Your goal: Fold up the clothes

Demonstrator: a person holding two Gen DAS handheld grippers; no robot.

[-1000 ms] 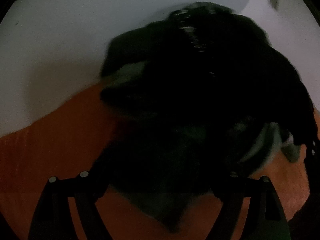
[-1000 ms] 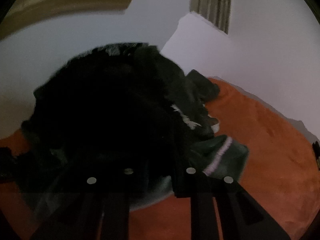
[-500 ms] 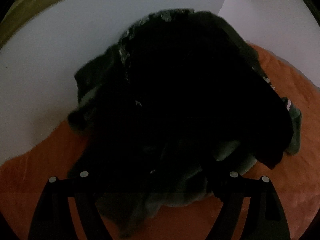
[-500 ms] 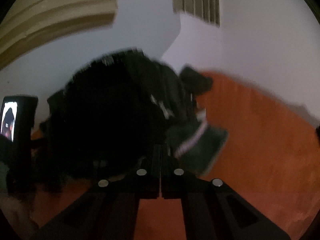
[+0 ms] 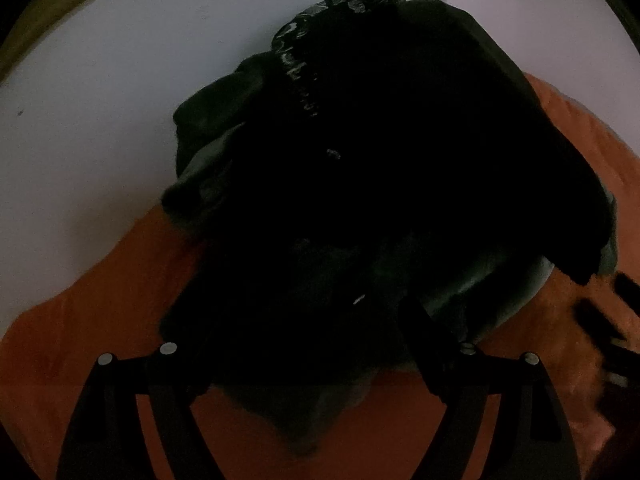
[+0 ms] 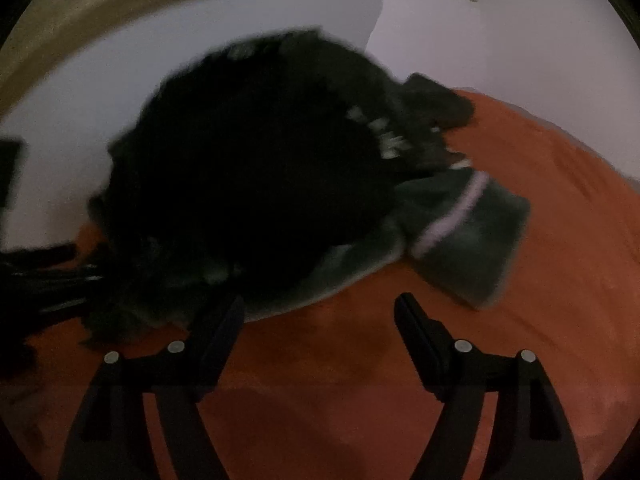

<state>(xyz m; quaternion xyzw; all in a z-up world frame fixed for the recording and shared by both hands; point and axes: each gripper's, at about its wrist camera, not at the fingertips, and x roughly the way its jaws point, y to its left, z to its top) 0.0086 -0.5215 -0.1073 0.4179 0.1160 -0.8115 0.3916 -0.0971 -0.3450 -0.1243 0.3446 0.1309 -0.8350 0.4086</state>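
right hand-held gripper [image 6: 320, 312] reopened, clothes pile [image 6: 256, 176] heaped

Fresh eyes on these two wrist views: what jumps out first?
A big dark clothes pile fills the middle of both views, heaped on an orange blanket. At its right edge in the right wrist view, a dark green piece with a pale stripe sticks out. The right gripper sits open before the pile.

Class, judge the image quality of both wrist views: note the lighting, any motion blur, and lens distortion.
Left wrist view: dim, the dark clothes pile is almost featureless black, edges fairly sharp, fisheye vignette at the corners. Right wrist view: equally dim, motion blur smears the pile and the pale-striped green garment; the right gripper stays sharp, jaws apart.
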